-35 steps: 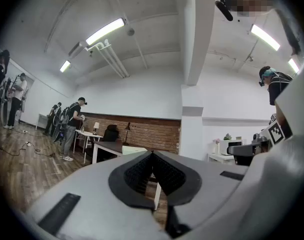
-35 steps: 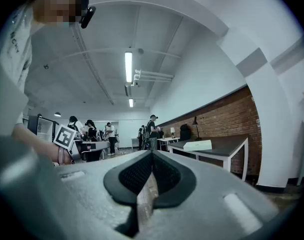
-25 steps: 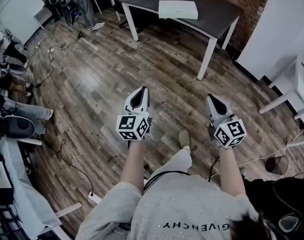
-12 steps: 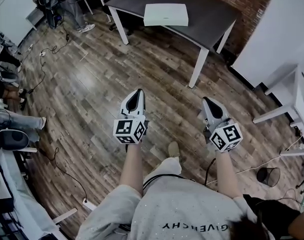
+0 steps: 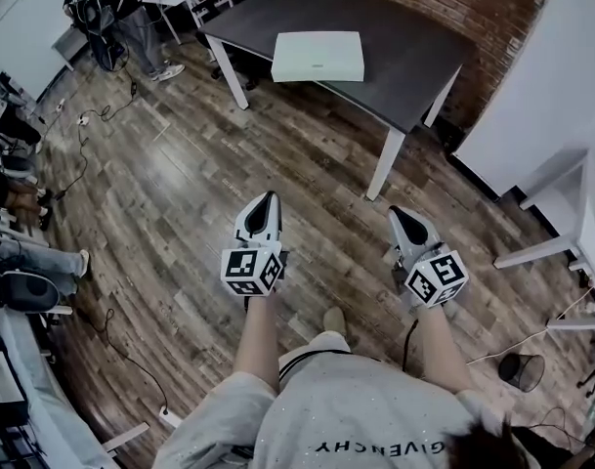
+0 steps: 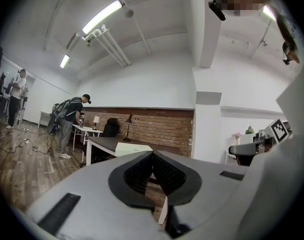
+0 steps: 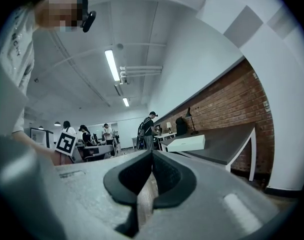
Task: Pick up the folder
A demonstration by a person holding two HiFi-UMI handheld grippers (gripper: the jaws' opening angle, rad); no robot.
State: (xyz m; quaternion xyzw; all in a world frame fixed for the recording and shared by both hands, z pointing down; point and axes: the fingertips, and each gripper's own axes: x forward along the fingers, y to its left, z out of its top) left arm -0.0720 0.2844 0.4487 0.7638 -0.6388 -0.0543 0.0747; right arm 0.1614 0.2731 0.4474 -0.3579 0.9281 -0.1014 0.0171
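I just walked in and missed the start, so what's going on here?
A person holds a gripper in each hand. The left gripper and right gripper are both shut and empty, held out level above the wooden floor. The white folder lies flat on the dark table ahead, out of reach of either gripper. Nothing has been picked up yet.

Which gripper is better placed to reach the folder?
Left, slightly: the folder sits just beside the jaw line of the left gripper in its view, further aside for the right gripper. Both shut, empty, short of the table.
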